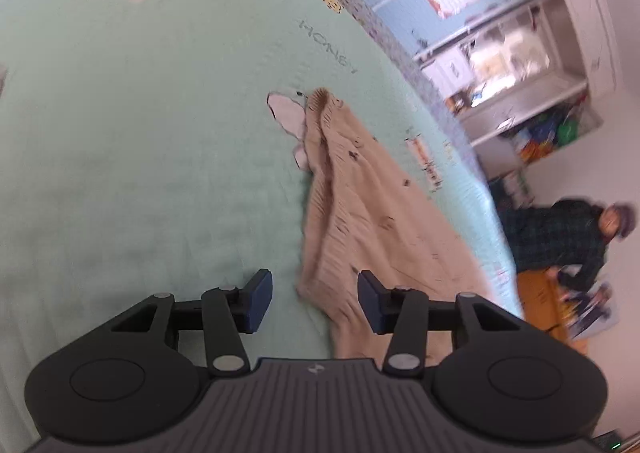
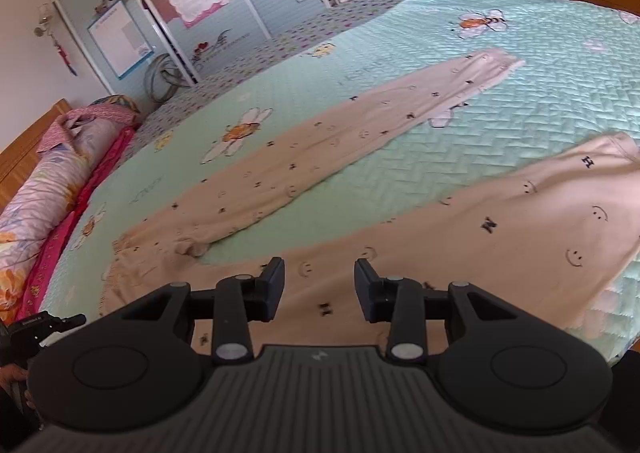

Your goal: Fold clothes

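Observation:
Beige trousers with small smiley and letter prints (image 2: 460,229) lie spread on a mint-green quilted bedspread (image 2: 460,141), the two legs apart; the far leg (image 2: 320,149) runs up to the right. My right gripper (image 2: 320,289) is open and empty, just above the near leg close to the crotch. In the left wrist view a ribbed beige edge of the trousers (image 1: 352,205) lies in a narrow bunched strip. My left gripper (image 1: 316,301) is open and empty, its jaws either side of the garment's near end.
Pillows and a pink blanket (image 2: 52,189) lie at the bed's left end by a wooden headboard. Wardrobe doors with posters (image 2: 188,1) stand behind the bed. A person in a dark plaid shirt (image 1: 560,241) bends by an orange cabinet beyond the bed edge.

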